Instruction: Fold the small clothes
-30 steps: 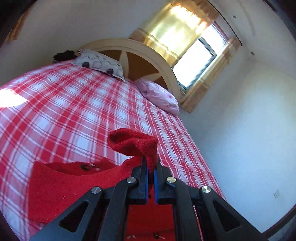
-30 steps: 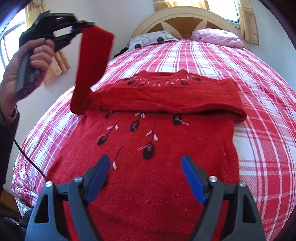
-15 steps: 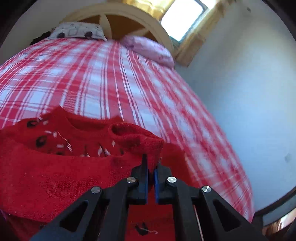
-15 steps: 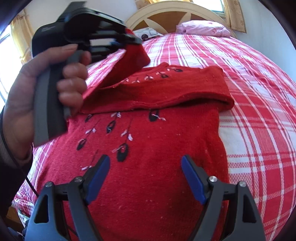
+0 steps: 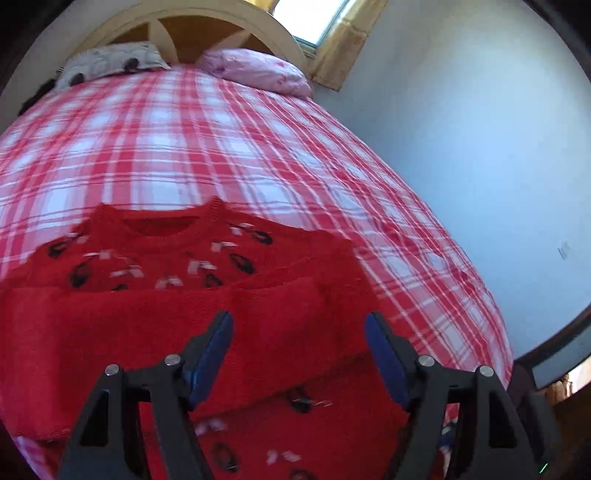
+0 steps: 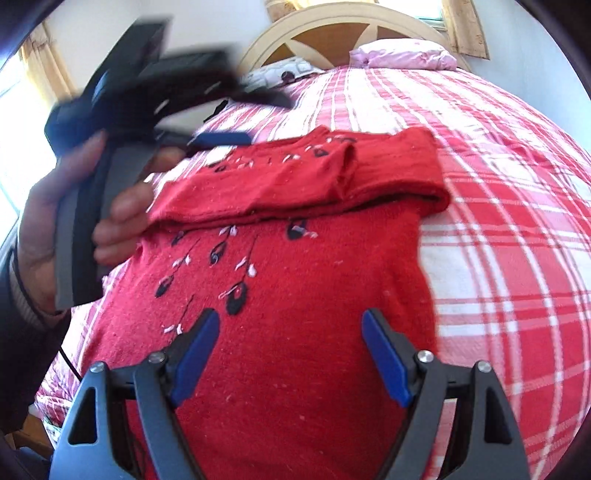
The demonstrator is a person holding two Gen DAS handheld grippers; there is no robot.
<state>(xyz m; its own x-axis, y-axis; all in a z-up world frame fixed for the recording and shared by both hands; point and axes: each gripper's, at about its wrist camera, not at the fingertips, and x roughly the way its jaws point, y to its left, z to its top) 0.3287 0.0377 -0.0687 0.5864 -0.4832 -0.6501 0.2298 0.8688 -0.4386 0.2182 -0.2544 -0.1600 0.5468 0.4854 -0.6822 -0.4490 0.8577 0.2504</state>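
**Sleeves folded in, body fold still to do**

Red sweater (image 6: pixel 295 295) lies front up on the plaid bed (image 6: pixel 498 184), neck toward the headboard (image 6: pixel 332 33), hem toward the camera. Both sleeves (image 6: pixel 295 184) are laid across the chest in a band just under the neckline; the right-hand sleeve end overlaps the other near the middle, its fold bulging slightly at the sweater's right edge.

Left tool (image 5: pixel 299 347): jaws opening, nothing between the blue pads; the sleeve band lies beneath and beyond them, not pinched. In the right wrist view this tool shows blurred at upper left, held in a hand (image 6: pixel 74 229) beside the sweater's left shoulder.

Right tool (image 6: pixel 288 350): jaws spread wide, empty, hovering over the lower body of the sweater, pads not pressing the knit.

Progress, as judged:
- Done: garment spread flat, both sleeves tucked inward.
- Left: bring hem up to the shoulders (or halve the body), then square up the bundle.
- Roughly midway.

Next move likely calls for both tools at the hem corners, out of view below the frame. The knit looks thick and soft; the sleeve band may slide when the bottom is lifted over it

Two pillows (image 5: pixel 255 70) at the head, well clear of the work
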